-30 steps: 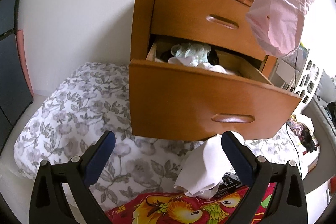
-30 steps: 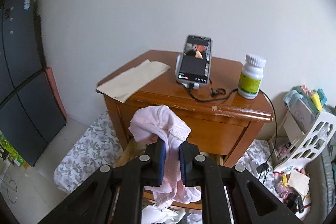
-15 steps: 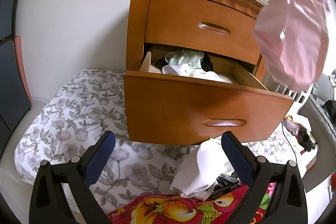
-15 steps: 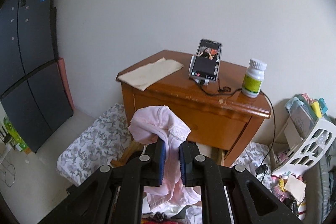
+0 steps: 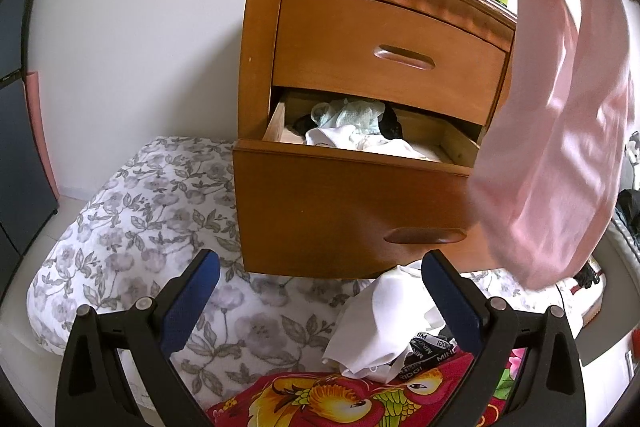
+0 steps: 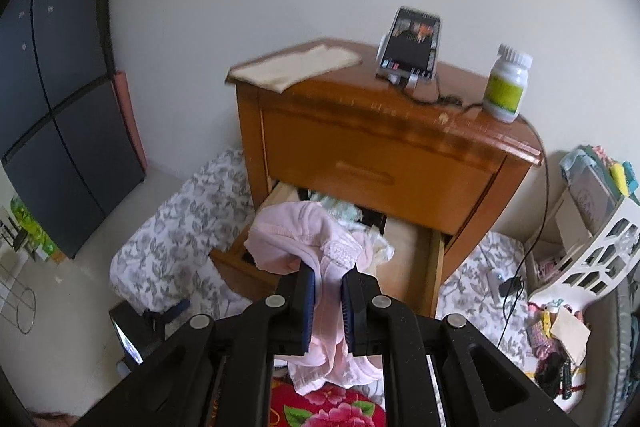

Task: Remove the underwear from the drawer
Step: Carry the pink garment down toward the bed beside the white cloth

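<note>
Out in front of the open drawer (image 6: 416, 259), the right gripper (image 6: 326, 297) is pinching the pink underwear (image 6: 304, 239) by a bunched edge, fabric drooping limp and light. Looks soft and slip-prone, so gripping the thicker waistband seems safest. The left gripper (image 5: 320, 279) is hanging wide open, holding nothing.

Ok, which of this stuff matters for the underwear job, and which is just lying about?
Job:
pink underwear, clamped in right gripper
open drawer, more clothes inside
left gripper, open, empty

Lying about:
phone
pill bottle
cloth
floral bedding
white basket
</note>
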`<move>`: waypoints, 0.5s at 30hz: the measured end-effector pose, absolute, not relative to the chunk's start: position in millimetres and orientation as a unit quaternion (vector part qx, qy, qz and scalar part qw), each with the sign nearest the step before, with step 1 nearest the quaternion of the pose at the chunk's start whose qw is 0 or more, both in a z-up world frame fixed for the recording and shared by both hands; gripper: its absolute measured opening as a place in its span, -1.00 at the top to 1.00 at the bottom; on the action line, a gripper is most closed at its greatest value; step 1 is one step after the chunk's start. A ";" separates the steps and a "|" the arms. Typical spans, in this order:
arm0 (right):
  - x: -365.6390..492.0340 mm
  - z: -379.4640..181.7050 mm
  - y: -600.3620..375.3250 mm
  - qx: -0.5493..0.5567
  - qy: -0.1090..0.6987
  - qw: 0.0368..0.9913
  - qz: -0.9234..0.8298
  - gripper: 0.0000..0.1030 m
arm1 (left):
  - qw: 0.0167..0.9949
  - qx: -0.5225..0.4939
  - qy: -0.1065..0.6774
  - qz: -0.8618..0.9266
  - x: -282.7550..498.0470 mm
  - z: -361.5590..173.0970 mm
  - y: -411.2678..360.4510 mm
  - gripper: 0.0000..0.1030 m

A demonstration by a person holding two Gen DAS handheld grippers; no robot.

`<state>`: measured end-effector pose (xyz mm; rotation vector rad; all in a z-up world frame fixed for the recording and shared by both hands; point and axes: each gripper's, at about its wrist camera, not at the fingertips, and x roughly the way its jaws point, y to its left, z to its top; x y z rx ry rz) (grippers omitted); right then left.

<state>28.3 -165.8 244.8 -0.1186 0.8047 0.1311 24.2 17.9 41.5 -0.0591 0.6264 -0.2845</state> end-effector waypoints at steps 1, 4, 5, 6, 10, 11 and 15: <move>29.6 237.1 -163.9 -0.060 0.399 0.913 0.066 0.76 | 0.941 -0.029 0.307 -0.140 24.0 41.5 17.8 -0.96; 35.3 209.3 -160.9 -0.060 0.425 0.900 0.070 0.76 | 0.941 -0.027 0.308 -0.140 24.0 41.4 17.5 -0.96; 37.4 200.2 -160.3 -0.062 0.433 0.896 0.069 0.76 | 0.941 -0.027 0.308 -0.140 24.1 41.4 17.4 -0.96; 39.5 187.9 -159.6 -0.063 0.442 0.892 0.068 0.76 | 0.941 -0.027 0.308 -0.140 24.0 41.5 17.5 -0.96; 47.8 150.7 -159.1 -0.054 0.472 0.877 0.070 0.76 | 0.941 -0.027 0.308 -0.140 24.0 41.3 17.4 -0.96; 50.1 144.2 -158.6 -0.051 0.477 0.874 0.070 0.76 | 0.940 -0.027 0.309 -0.140 24.0 41.2 17.2 -0.96; 60.2 113.9 -150.7 -0.053 0.499 0.862 0.073 0.76 | 0.940 -0.026 0.310 -0.140 24.4 39.7 16.5 -0.96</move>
